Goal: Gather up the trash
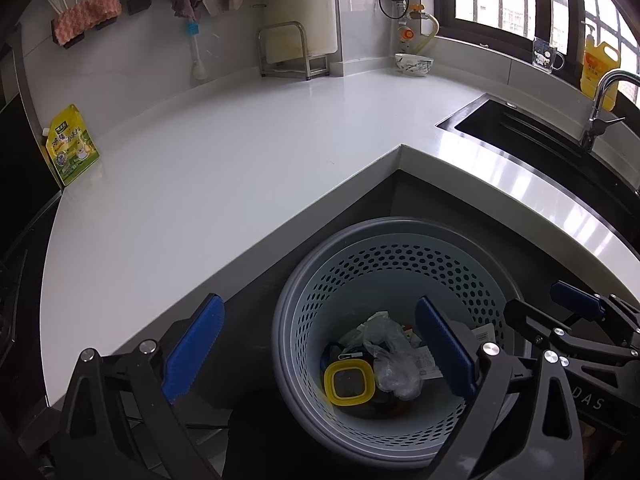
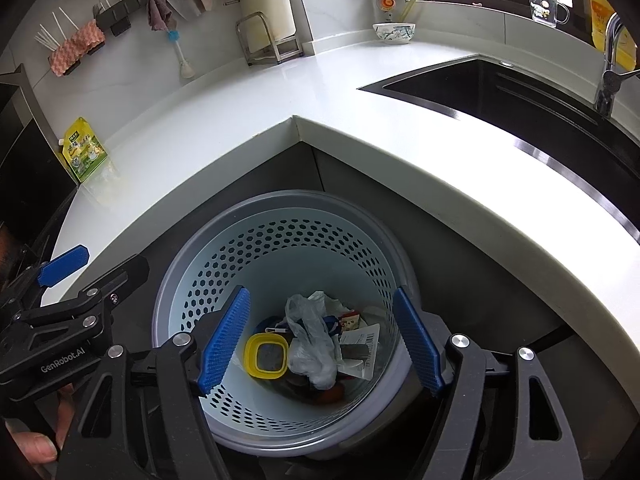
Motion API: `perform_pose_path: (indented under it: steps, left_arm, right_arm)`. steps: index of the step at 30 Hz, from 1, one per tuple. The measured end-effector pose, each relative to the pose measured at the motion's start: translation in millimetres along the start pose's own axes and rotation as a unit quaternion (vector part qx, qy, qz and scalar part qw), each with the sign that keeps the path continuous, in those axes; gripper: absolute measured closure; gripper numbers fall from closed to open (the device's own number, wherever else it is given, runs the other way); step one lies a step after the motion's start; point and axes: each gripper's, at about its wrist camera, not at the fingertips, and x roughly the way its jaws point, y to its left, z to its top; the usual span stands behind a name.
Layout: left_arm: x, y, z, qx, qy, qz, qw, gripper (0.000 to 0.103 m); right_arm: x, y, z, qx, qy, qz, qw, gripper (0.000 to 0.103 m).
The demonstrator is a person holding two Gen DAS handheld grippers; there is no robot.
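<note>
Both tongs spread wide and empty: left tongs (image 1: 316, 354) and right tongs (image 2: 322, 342) above the perforated wastebasket (image 2: 280, 236). Inside it: crumpled plastic bag (image 2: 310, 344), yellow lid (image 2: 267, 354), paper scraps. Below the surface's (image 1: 240, 152) inner corner.

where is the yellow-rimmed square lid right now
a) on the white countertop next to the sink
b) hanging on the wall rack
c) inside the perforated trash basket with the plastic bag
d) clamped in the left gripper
c: the yellow-rimmed lid lies at the bottom of the perforated basket beside the crumpled plastic bag, while the left gripper and right gripper both hang open and empty above it.
</note>
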Motion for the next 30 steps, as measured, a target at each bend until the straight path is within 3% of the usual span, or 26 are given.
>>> perform_pose_path:
  steps: [30]
  left_arm:
    - [1.6, 6.2, 1.5, -0.010, 0.006, 0.018, 0.9998, 0.006]
  right_arm:
    - [-5.3, 4.7, 3.1, -0.018, -0.013, -0.031, 0.999, 0.030]
